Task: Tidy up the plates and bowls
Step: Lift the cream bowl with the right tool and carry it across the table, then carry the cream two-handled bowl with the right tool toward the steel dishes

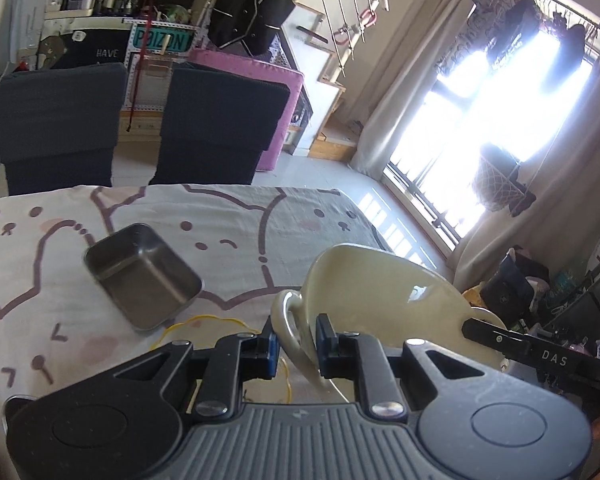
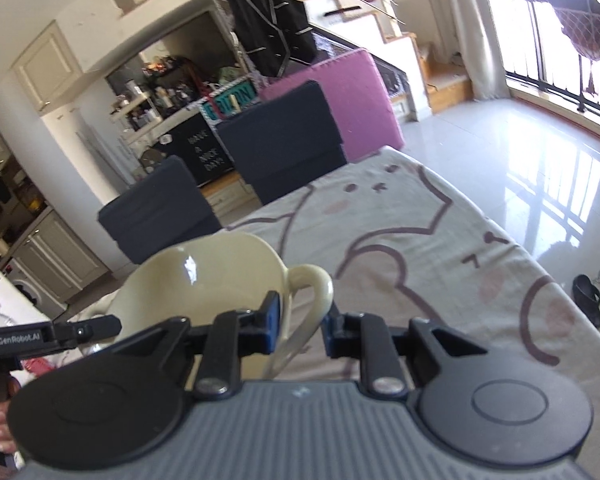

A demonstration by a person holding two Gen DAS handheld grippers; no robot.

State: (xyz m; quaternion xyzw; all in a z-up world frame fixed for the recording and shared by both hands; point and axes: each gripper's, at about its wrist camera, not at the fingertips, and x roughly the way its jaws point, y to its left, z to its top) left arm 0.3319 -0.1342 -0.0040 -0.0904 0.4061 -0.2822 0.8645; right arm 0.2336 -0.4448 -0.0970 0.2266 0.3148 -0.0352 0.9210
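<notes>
A cream two-handled bowl is held tilted above the table between both grippers. My left gripper is shut on one loop handle. My right gripper is shut on the other loop handle; the bowl's inside faces this camera. The right gripper's tip shows in the left wrist view, and the left gripper's tip shows in the right wrist view. A rectangular steel tray sits empty on the cat-print tablecloth, left of the bowl.
A yellow rubber band lies on the cloth just below the steel tray. Two dark chairs stand at the table's far edge. The table's right edge drops to a glossy floor by the window.
</notes>
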